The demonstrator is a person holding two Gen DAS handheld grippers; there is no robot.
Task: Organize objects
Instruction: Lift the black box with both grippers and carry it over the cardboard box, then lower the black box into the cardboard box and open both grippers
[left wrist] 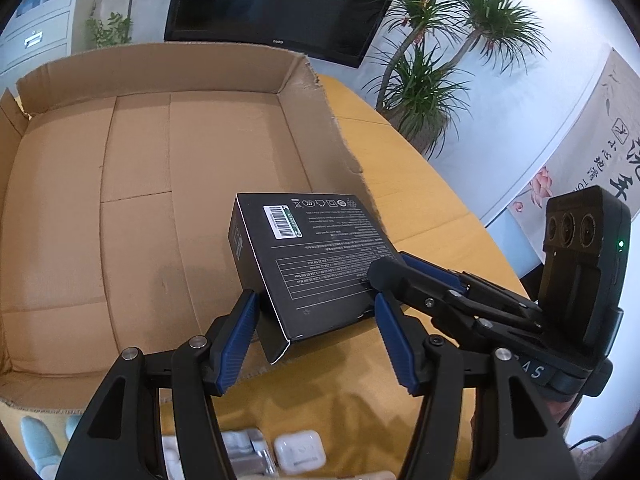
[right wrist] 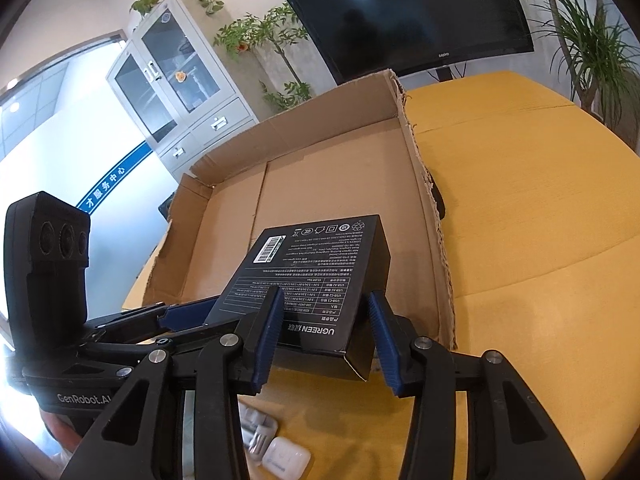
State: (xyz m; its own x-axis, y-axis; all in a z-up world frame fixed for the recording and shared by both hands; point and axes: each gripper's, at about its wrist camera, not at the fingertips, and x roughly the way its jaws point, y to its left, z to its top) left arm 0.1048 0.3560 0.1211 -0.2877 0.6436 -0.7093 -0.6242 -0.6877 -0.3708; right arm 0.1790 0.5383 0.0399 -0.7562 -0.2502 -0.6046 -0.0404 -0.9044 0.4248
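Yellow table (right wrist: 520, 240) carries a big shallow cardboard tray (left wrist: 120, 200), flaps cut low, right wall torn ragged, floor bare. The tray takes up the table's left part. Behind it: a dark TV (left wrist: 280, 0) on a stand, potted palms (left wrist: 432, 60) by the white wall at right, a grey glass-door cabinet (right wrist: 176, 80) with trailing plants on top at left. A printed banner (left wrist: 600, 140) hangs at far right in the left wrist view.

Black box (left wrist: 304, 256): flat retail carton, white small print, spec table and a barcode sticker on the upturned face, "UGREEN" on the near side. It is tilted, far end raised, over the tray's near right corner, partly above the tray wall and the table.

Both grippers grip it. Left gripper (left wrist: 316, 336): jaws partly open, blue pads on the box's near end, left pad at its corner, right pad at its edge. Right gripper (right wrist: 324, 332): jaws partly open, pads pressed on the two sides of the near end.

At the table's near edge, below the grippers: white earbud cases (left wrist: 298, 450), one open (right wrist: 256, 432).
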